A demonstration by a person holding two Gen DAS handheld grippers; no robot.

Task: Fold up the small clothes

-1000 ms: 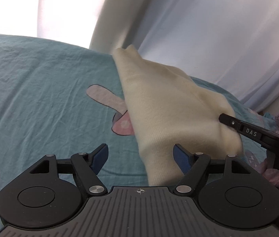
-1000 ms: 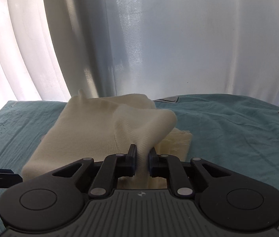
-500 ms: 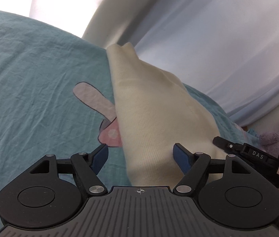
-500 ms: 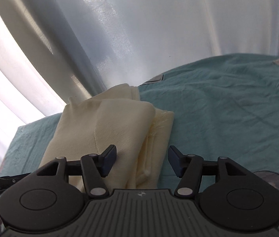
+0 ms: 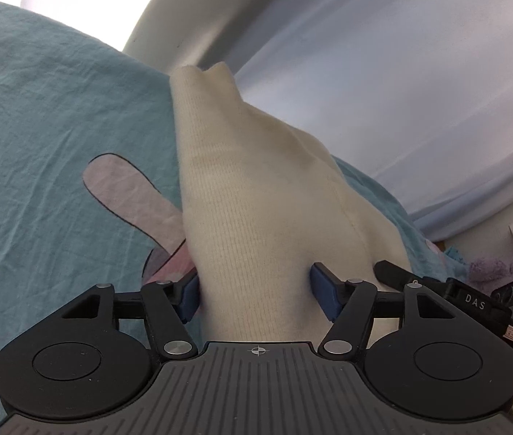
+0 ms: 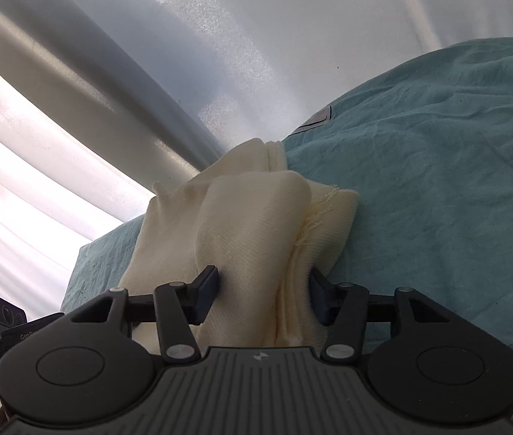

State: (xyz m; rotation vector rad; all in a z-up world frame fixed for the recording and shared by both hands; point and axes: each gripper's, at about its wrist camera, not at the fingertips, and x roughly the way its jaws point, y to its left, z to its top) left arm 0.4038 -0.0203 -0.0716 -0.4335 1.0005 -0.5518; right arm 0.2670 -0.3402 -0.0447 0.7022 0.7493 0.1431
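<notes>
a cream knitted garment (image 5: 256, 195) lies folded in layers on a teal bedsheet (image 5: 46, 127), near the far edge of the bed where pale curtains (image 6: 220, 54) hang. the sheet carries a pink and grey cartoon print (image 5: 129, 195), partly covered by the left edge of the cloth.

the left gripper (image 5: 258, 290) sits low at the near end of the garment with its blue fingers (image 5: 188, 295) on either side of the cloth. its jaws have just been closing, and the cloth is between them; both pads look to be against the knit, but whether they are actually pinching it cannot be told.

the right gripper (image 6: 262, 295) is at the right side of the same garment, its fingers (image 6: 207, 290) straddling the stacked, frayed edges. these jaws have likewise just been narrowing. the left finger rests against the top layer and the right one against the edge of the stack, yet a firm grip cannot be confirmed.

each gripper shows at the edge of the other's view, close beside it.
</notes>
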